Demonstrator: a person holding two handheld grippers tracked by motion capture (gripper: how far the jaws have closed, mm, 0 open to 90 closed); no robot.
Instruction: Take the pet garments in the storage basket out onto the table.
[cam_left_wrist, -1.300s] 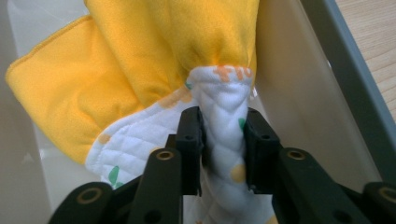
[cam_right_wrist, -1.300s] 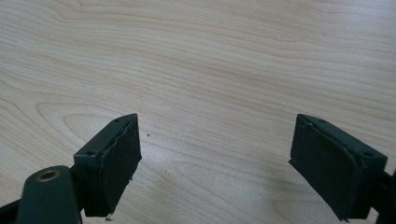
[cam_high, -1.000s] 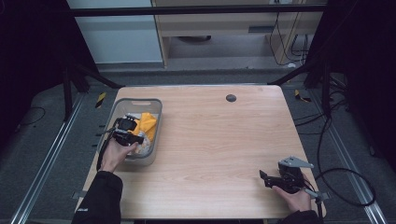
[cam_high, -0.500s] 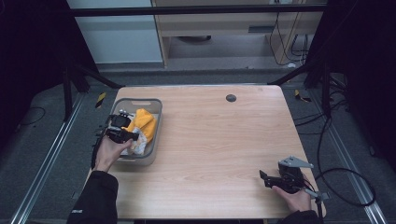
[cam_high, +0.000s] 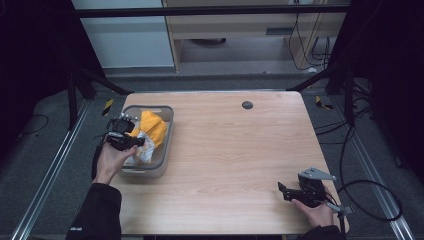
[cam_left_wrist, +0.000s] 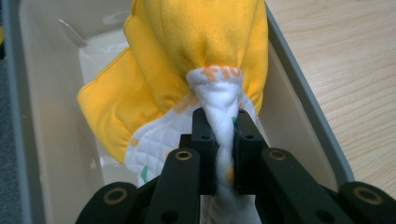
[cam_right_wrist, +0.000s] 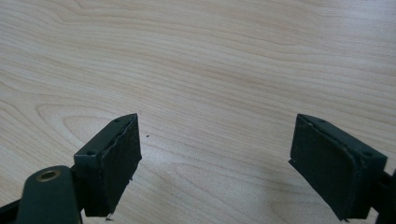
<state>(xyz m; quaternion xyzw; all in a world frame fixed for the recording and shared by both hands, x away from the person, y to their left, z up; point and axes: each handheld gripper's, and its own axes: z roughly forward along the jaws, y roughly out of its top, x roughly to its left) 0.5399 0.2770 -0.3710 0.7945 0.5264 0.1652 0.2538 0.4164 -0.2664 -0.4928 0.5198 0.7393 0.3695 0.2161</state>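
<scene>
Soft, light cloth (cam_left_wrist: 196, 56), pinched by left gripper (cam_left_wrist: 223, 140) at bunched white quilted fold; likely drapes, best held there. Right gripper (cam_right_wrist: 215, 163) spread, empty.

Wooden table (cam_high: 235, 150), dark round disc (cam_high: 247, 105) near its far edge

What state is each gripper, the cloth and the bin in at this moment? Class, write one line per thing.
left gripper: shut on the cloth, over the bin.
right gripper: open, empty, above bare table.
cloth: yellow and white, bunched, pinched at a white fold.
bin: grey, upright, holding the cloth.
</scene>
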